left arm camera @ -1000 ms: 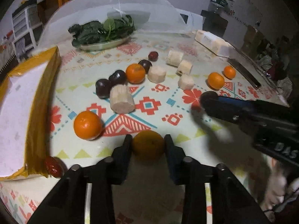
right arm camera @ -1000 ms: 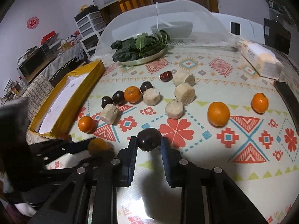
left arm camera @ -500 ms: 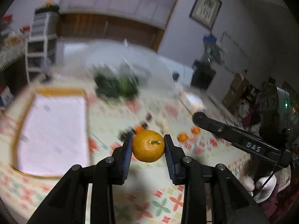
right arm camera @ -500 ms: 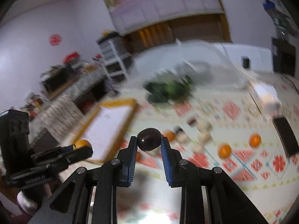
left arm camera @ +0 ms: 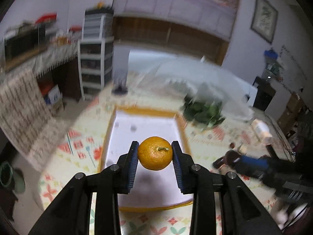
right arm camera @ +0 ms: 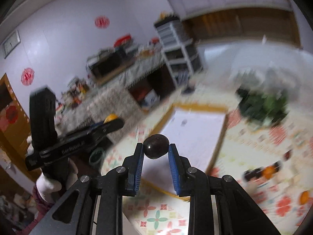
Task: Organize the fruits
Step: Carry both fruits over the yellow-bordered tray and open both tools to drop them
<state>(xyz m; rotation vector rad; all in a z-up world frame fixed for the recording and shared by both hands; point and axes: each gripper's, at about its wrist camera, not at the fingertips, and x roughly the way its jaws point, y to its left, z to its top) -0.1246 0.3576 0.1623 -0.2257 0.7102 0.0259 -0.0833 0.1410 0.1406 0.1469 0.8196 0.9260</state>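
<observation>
My left gripper (left arm camera: 155,154) is shut on an orange tangerine (left arm camera: 155,153) and holds it in the air above the yellow-rimmed white tray (left arm camera: 144,129). My right gripper (right arm camera: 156,150) is shut on a dark plum (right arm camera: 156,146) and holds it up near the tray's (right arm camera: 195,129) near left corner. The right gripper also shows in the left wrist view (left arm camera: 230,157), low at the right. The left gripper shows at the left of the right wrist view (right arm camera: 114,120) with the tangerine (right arm camera: 110,116) in it.
A plate of green leaves (left arm camera: 203,111) stands beyond the tray under a white mesh cover (left arm camera: 197,74). Blurred dark and orange fruits (right arm camera: 266,169) lie on the patterned tablecloth (right arm camera: 254,137) at the right. A drawer unit (left arm camera: 95,54) stands behind the table.
Both grippers have risen from the tablecloth with their fruits and swung left. The tray now lies straight ahead under them. The views are blurred by motion.
</observation>
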